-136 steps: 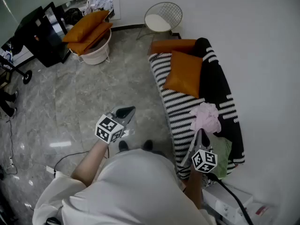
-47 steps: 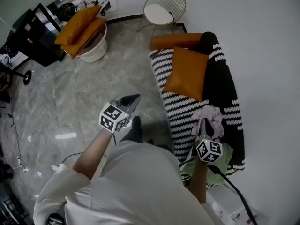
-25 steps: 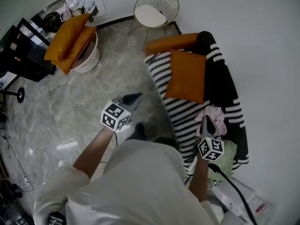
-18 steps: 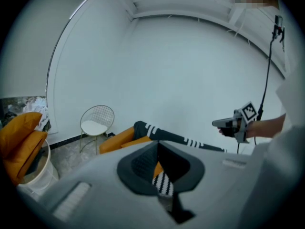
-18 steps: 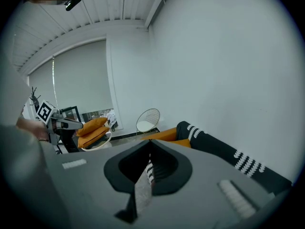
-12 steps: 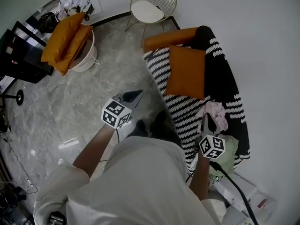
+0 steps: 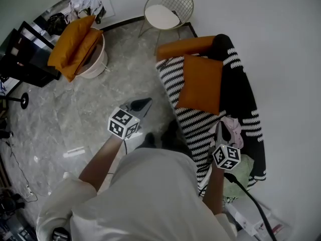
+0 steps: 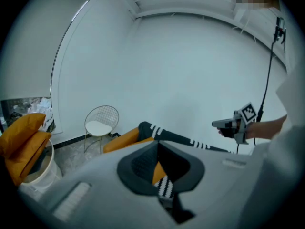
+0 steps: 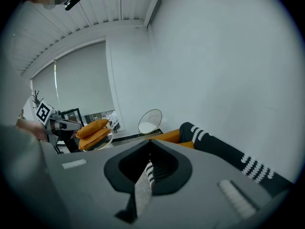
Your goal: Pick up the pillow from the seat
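A square orange pillow [image 7: 200, 83] leans on the seat of a black-and-white striped sofa [image 7: 193, 120], below an orange bolster [image 7: 184, 46] at its far end. My left gripper [image 7: 143, 103] is shut and empty, held over the floor to the left of the sofa. Also shut and empty, my right gripper [image 7: 222, 130] hovers over a pink cloth [image 7: 233, 129] on the near part of the seat, short of the pillow. In the left gripper view the pillow [image 8: 159, 171] shows just past the shut jaws. The right gripper view shows the bolster [image 9: 167, 136].
A green cloth [image 7: 242, 168] lies at the sofa's near end. A wire chair [image 7: 168, 13] stands beyond the sofa by the wall. A white basket [image 7: 95, 64] holding orange cushions [image 7: 74, 38] sits at the far left, beside a black stand [image 7: 25, 54]. Cables trail on the marble floor.
The person has stepped closer to the sofa, so the right gripper now sits over the pink cloth. Both grippers stay shut and level.
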Motion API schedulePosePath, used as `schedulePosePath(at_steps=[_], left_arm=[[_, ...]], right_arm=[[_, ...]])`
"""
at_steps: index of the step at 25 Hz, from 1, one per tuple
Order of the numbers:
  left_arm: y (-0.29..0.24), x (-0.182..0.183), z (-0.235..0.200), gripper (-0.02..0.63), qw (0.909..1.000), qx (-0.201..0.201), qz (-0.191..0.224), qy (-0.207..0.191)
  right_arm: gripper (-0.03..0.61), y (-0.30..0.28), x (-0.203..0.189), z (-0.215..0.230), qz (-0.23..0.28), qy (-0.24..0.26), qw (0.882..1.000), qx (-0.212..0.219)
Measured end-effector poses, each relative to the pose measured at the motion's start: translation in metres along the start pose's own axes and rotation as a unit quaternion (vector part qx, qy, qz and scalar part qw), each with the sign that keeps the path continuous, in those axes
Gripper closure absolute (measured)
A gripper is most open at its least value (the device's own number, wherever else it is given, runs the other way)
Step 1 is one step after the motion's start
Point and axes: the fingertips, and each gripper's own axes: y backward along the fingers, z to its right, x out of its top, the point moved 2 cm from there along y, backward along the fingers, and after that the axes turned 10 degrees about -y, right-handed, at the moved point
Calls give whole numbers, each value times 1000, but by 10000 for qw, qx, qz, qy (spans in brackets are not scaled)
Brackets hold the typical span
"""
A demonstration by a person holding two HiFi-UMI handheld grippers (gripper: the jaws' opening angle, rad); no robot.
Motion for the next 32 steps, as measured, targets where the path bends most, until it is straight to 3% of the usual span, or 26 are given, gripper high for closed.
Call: schedulePosePath(at_steps=[20, 32], left_arm=[[-176, 51, 10, 614, 9998, -78, -177, 55], [-255, 55, 11, 614, 9986, 14, -510, 143]], right_arm=[[574, -102, 50, 139, -527, -72, 9982, 293], [565, -152, 55, 211, -860, -184, 9951, 443]])
